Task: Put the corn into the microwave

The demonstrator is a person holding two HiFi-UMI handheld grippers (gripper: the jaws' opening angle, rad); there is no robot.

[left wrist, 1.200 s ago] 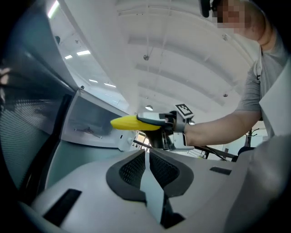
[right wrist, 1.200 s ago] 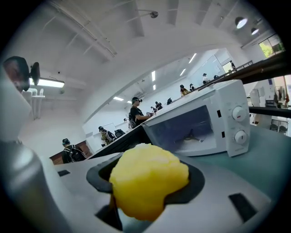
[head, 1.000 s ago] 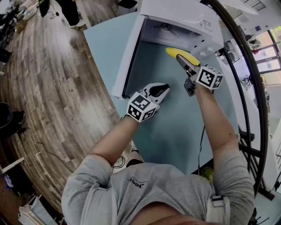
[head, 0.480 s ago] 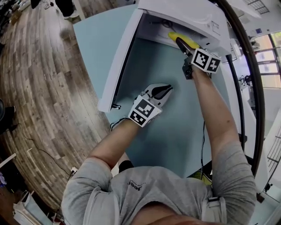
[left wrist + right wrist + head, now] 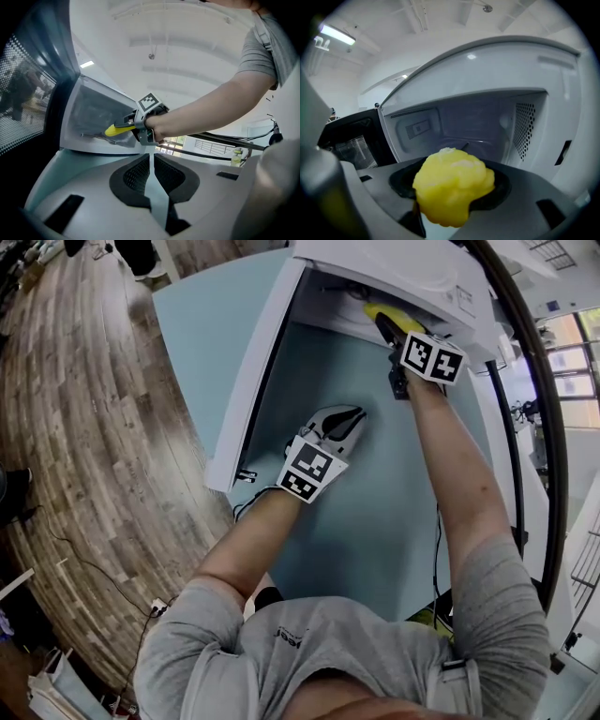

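- Wood-plank floor (image 5: 94,409) along the left of the head view, pale blue table (image 5: 375,512) beside it.
- White microwave (image 5: 403,277) at the far end of the table, cavity (image 5: 478,122) facing the person, perforated vents on its right wall.
- Door (image 5: 258,371) swung wide open to the left, dark mesh window seen in the left gripper view (image 5: 28,93).
- Person in a grey shirt, both bare forearms stretched out over the table.
- Right gripper (image 5: 386,326) raised at the mouth of the cavity, pointing into it, its 2 jaws clamped on the corn, marker cube just behind them.
- Left gripper (image 5: 347,418) lower and nearer the person, over bare table between door and right arm, well apart from the corn; jaws drawn together to a thin slit, tips meeting, nothing between them (image 5: 151,161).
- Corn (image 5: 394,313): yellow, held by 1 end, its free end reaching just under the microwave's top edge, clear of the cavity floor; blunt yellow end filling the middle of the right gripper view (image 5: 452,190).
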